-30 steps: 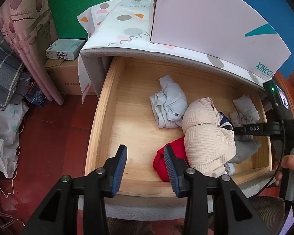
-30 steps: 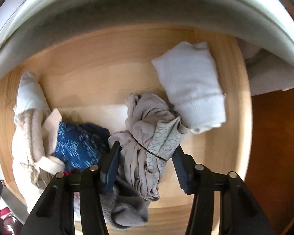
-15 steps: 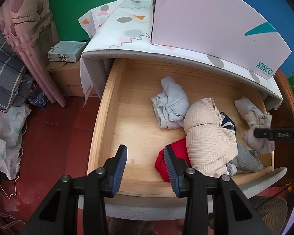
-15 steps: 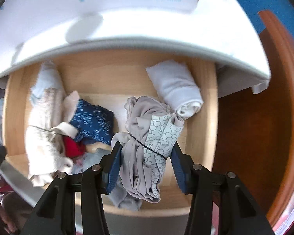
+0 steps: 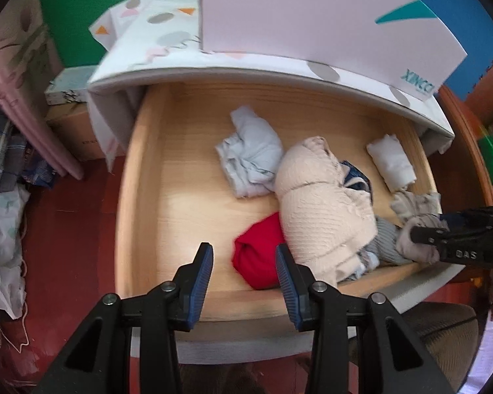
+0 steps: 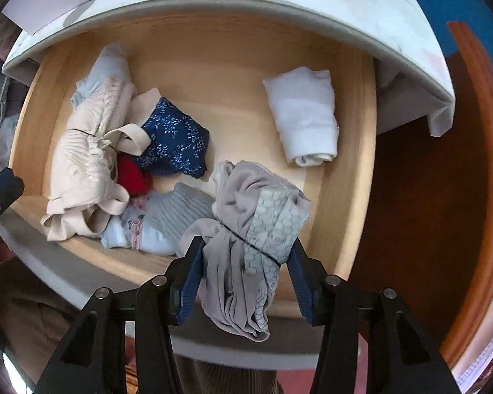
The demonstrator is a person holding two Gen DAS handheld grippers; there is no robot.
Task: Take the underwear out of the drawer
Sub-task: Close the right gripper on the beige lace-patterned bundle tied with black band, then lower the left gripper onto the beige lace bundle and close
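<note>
We see a grey bundle of underwear (image 6: 246, 229) pinched between the right gripper (image 6: 245, 272) pads, raised above the wooden drawer (image 6: 355, 164) near its front right corner, its jaws just easing slightly wider. Behind it a white folded piece (image 6: 304, 118) lies in the drawer. Our left gripper (image 5: 243, 282) hovers over the drawer's front edge, jaws slightly apart, holding nothing.

A green wall (image 5: 115, 10) stands behind the cabinet top (image 5: 154, 49), whose cloth carries grey dots and orange triangles. A white box (image 5: 312, 13) sits on it. The floor (image 5: 69, 229) is dark red. A pink curtain (image 5: 19, 98) hangs at left, cardboard boxes (image 5: 72, 131) beside it.
</note>
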